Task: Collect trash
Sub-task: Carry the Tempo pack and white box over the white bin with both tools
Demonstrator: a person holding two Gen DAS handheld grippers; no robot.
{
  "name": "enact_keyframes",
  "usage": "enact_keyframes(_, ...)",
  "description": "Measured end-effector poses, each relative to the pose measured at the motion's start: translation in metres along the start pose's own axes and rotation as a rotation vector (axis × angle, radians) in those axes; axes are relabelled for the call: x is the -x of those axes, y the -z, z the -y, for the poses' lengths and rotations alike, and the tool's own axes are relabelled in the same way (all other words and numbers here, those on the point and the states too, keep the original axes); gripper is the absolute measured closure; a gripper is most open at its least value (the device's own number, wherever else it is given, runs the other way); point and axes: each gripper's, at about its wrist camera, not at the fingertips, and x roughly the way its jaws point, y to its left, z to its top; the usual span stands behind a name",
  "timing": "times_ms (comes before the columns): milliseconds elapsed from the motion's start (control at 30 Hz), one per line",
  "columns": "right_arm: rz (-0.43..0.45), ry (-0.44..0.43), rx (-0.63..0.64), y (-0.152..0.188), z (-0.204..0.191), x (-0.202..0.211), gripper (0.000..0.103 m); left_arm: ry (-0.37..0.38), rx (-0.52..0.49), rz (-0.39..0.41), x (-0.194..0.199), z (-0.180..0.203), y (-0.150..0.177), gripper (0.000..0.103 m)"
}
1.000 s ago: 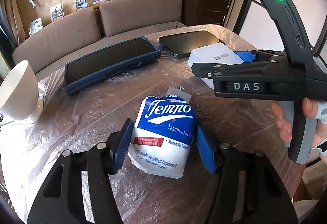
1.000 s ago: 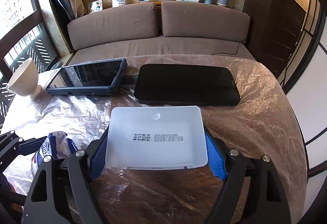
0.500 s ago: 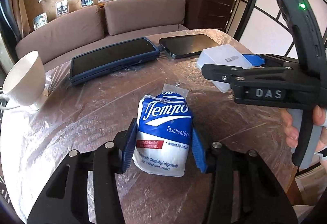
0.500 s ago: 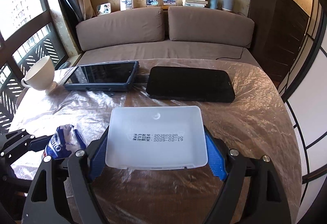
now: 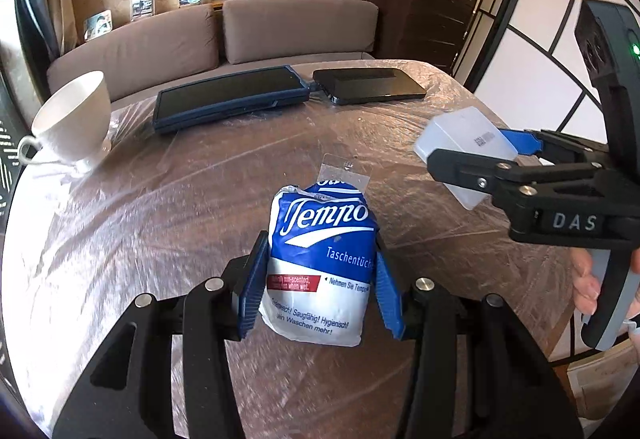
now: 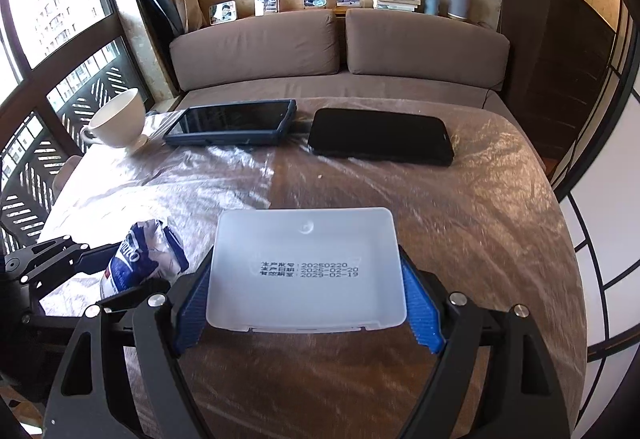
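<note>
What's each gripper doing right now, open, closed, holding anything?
Left gripper: closed on the blue-and-white Tempo tissue pack.
Right gripper: closed on the flat translucent white plastic box.

Crumpled tissue pack (image 5: 318, 263), white box (image 6: 306, 269)

Film-covered table (image 6: 460, 207): cup (image 6: 118, 123), two tablets (image 6: 232, 121)
</note>
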Motion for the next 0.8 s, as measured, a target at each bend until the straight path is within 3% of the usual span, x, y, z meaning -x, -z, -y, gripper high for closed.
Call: enact_keyframes(800, -0.037, -0.082, 0.073, 0.056, -0.018, 0.065, 0.023, -0.044, 0.055, 0.029, 0.052, 0.022, 0.046, 0.053)
